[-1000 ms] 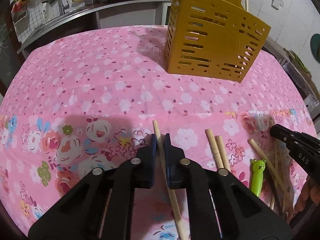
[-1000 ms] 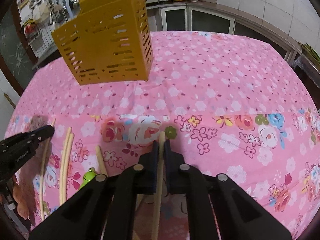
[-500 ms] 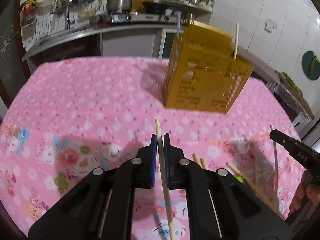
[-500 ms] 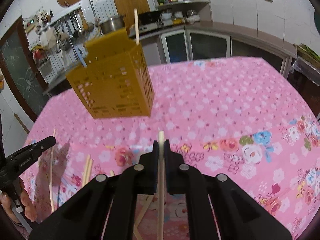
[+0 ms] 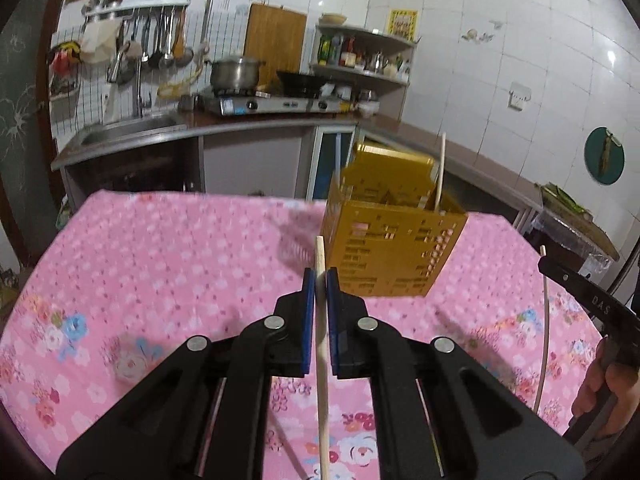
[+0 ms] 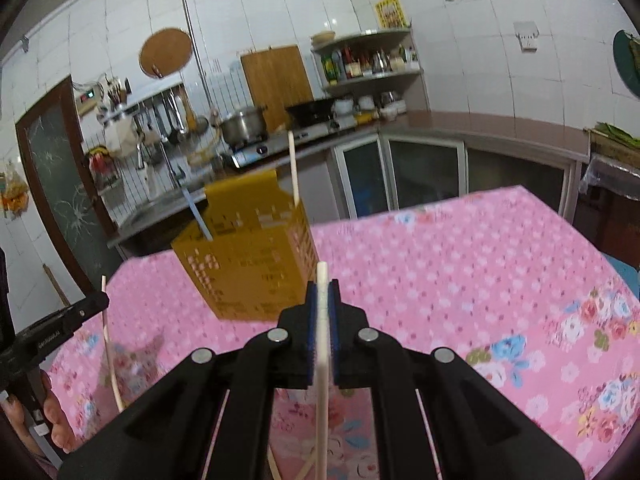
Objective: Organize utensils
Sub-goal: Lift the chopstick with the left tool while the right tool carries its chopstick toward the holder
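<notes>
My left gripper (image 5: 319, 276) is shut on a pale wooden chopstick (image 5: 322, 364), held upright well above the pink floral tablecloth (image 5: 160, 264). My right gripper (image 6: 322, 286) is shut on another chopstick (image 6: 321, 380), also raised. A yellow slotted utensil basket (image 5: 390, 246) stands ahead of both grippers, with one chopstick (image 5: 440, 172) standing in it; it also shows in the right wrist view (image 6: 248, 254). Each gripper appears at the edge of the other's view, the right gripper (image 5: 576, 292) and the left gripper (image 6: 68, 316).
A kitchen counter with a sink (image 5: 124, 132), a stove and a pot (image 5: 234, 74) runs behind the table. Several chopsticks (image 6: 288, 468) lie on the cloth below the right gripper. Cabinets (image 6: 400, 176) stand beyond the table's far edge.
Both grippers have risen from the cloth and tilted up, each carrying its chopstick. The basket now sits lower and straight ahead, and the loose chopsticks and green frog utensil have dropped from view.
</notes>
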`<state>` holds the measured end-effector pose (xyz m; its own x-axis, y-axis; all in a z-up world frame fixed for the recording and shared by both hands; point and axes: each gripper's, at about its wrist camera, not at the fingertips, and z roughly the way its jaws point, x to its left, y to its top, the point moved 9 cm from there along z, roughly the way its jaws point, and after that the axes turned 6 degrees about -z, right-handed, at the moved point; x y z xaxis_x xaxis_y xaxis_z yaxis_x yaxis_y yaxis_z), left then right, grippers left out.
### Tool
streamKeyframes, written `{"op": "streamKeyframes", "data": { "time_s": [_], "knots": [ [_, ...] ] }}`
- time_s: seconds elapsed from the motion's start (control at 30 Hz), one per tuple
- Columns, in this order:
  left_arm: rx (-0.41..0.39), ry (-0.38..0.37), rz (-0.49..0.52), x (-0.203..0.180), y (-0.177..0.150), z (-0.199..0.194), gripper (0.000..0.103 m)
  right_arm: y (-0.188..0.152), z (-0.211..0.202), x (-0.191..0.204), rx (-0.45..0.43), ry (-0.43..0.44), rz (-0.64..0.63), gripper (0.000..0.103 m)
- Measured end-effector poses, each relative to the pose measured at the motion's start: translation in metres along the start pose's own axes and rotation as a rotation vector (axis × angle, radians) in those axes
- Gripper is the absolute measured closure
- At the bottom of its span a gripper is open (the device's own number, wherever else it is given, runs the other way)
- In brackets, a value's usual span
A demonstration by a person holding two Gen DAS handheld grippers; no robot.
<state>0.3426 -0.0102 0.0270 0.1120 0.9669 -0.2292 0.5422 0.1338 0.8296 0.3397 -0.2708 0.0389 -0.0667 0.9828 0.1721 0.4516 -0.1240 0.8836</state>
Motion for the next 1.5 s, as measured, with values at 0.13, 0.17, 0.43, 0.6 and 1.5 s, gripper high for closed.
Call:
{"op": "streamKeyframes", "data": {
  "time_s": [0.13, 0.17, 0.43, 0.6, 1.5],
  "knots": [
    [-0.038, -0.014, 0.01, -0.008, 0.016, -0.009, 0.098, 0.024, -0.011, 0.003, -0.08, 0.005, -0.013, 0.097],
    [-0.05, -0.018, 0.014, -0.01, 0.021, -0.012, 0.098, 0.029, -0.013, 0.005, -0.097, 0.009, -0.013, 0.097],
    [-0.136, -0.038, 0.038, -0.026, 0.063, -0.027, 0.098, 0.079, -0.029, 0.025, -0.242, 0.03, -0.068, 0.097],
    [-0.066, -0.04, 0.022, -0.024, 0.059, -0.01, 0.098, 0.088, -0.031, 0.035, -0.251, 0.039, -0.095, 0.097],
    [0.484, 0.143, 0.043, 0.022, -0.067, 0.157, 0.094, -0.007, 0.056, -0.01, 0.089, -0.04, -0.039, 0.097]
  ]
}}
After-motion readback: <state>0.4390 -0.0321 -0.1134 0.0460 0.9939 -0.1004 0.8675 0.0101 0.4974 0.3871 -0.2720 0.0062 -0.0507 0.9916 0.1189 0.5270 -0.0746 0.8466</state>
